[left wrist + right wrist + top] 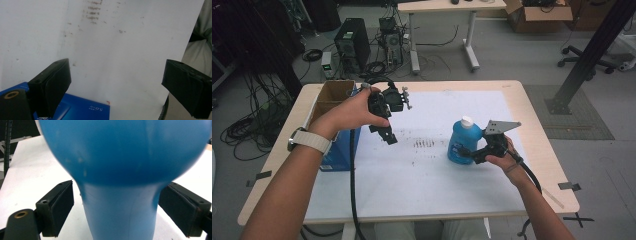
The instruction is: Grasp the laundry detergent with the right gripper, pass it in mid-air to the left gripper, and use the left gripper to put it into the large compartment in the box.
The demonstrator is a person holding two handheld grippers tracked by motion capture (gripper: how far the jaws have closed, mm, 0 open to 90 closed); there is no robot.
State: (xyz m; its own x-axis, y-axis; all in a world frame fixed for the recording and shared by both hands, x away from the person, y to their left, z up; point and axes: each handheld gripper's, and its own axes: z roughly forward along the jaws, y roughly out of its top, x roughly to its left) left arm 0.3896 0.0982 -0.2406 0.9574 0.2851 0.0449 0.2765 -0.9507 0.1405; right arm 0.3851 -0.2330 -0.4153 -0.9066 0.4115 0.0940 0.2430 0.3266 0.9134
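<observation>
The right tool (468,152) stands wide open at the blue bottle (463,141), its jaws set on either side of the bottle's narrow waist; in the right gripper view the left jaw shows a thin gap from the plastic and the right jaw sits at the bottle's edge, though whether it touches cannot be told, so nothing is clamped. The bottle stands upright with its white cap (467,120) on top, right of the middle of the bench (532,125), on the white sheet (422,170) that covers most of the top. The left tool (384,131) is held up above the sheet, left of the middle, jaws spread wide and holding nothing, pointed down towards the near side. Just to its left a blue box (340,155) and an open cardboard box (334,92) sit at the bench's left edge. Between the two tools lies a bare stretch of sheet marked with dark smudges (424,143); the near half of the sheet is open, as is the far right corner.
</observation>
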